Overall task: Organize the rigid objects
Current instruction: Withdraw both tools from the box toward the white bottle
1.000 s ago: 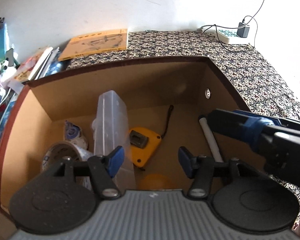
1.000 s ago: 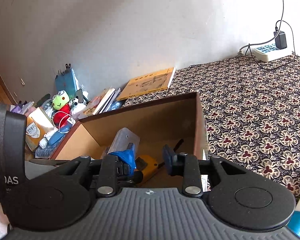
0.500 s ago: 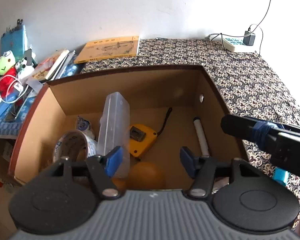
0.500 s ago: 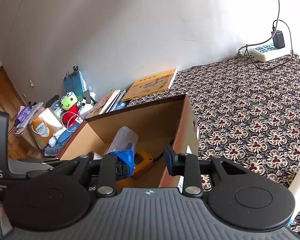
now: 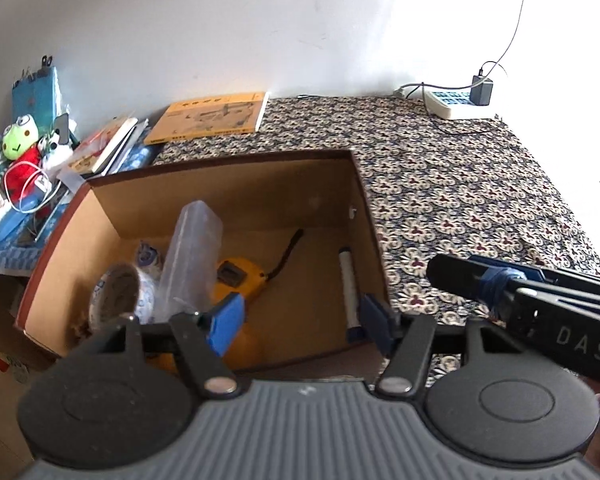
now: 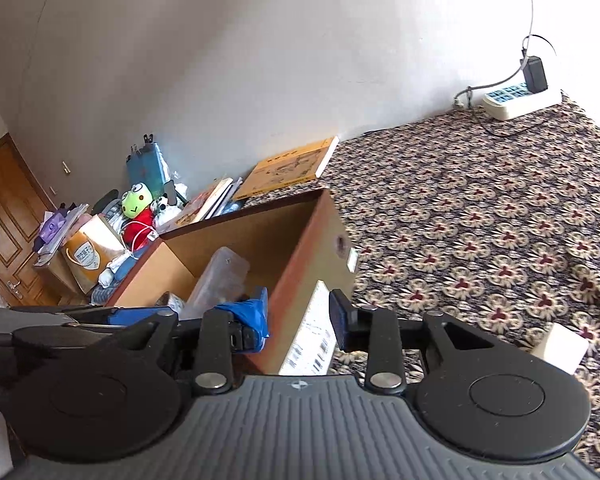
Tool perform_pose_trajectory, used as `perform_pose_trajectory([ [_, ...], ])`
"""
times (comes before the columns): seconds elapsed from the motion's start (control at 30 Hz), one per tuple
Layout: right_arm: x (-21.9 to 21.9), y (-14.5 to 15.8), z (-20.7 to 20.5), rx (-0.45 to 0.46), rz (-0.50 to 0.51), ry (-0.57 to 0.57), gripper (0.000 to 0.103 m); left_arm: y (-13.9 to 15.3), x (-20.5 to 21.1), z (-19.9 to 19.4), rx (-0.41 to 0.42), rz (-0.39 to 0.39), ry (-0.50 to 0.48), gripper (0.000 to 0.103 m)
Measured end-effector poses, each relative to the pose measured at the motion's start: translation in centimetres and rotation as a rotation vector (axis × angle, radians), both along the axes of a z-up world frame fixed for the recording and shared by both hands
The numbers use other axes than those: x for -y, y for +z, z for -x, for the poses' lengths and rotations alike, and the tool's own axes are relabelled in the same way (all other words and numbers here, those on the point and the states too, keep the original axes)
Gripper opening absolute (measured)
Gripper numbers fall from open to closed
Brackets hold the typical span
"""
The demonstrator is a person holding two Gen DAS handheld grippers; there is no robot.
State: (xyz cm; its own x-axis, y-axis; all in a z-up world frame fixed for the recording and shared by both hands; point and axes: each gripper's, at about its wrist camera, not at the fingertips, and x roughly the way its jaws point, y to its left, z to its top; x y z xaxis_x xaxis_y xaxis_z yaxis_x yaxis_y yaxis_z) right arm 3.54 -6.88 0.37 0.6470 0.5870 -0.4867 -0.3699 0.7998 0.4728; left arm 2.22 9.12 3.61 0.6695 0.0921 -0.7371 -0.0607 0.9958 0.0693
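An open cardboard box (image 5: 236, 184) stands on the patterned cloth; it also shows in the right wrist view (image 6: 300, 240). Inside lie a clear plastic case (image 5: 192, 256), a yellow tape measure (image 5: 236, 280), a roll of tape (image 5: 120, 296), a white tube (image 5: 348, 280) and an orange ball (image 5: 244, 340) behind my fingers. My left gripper (image 5: 300, 320) is open and empty above the box's near edge. My right gripper (image 6: 300, 316) is open and empty, right of the box. Its body (image 5: 540, 304) shows in the left wrist view.
A yellow book (image 5: 212, 118) lies beyond the box. Books, a frog plush (image 5: 20, 148) and clutter sit at the left. A power strip (image 5: 456, 102) with cables lies at the back right. A white block (image 6: 560, 346) lies on the cloth at the right.
Both grippers have pulled back and up from the box. The left view now takes in the whole box; the right gripper has shifted to the right of it.
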Motion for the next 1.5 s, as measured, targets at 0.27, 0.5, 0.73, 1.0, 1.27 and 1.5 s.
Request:
perform_pose_trajectory([
  [0.27,3.1,-0.8,0.3,-0.031,-0.005,-0.024,0.017,-0.5,3.4,0.0,-0.023,0.001,-0.024,0.064],
  [0.5,5.3,-1.6,0.4,-0.063,-0.011,-0.047,0.017,-1.0,5.9,0.0,-0.034,-0.025,-0.049,0.064],
  [0.73,7.1,-2.3,0.5,-0.086,-0.023,-0.068,0.018,-1.1,7.6,0.1,-0.024,-0.068,-0.070,0.064],
  [1.0,8.7,-3.0,0.5,-0.104,-0.028,-0.090,0.018,-1.2,9.1,0.1,-0.023,-0.069,-0.091,0.064],
  [1.27,10.7,-3.9,0.7,-0.138,-0.028,-0.131,0.018,-2.0,10.9,0.0,-0.055,-0.036,-0.135,0.064],
  [1.5,12.0,-4.7,0.9,-0.164,-0.031,-0.145,0.018,-3.3,12.7,0.2,-0.103,-0.011,-0.186,0.065],
])
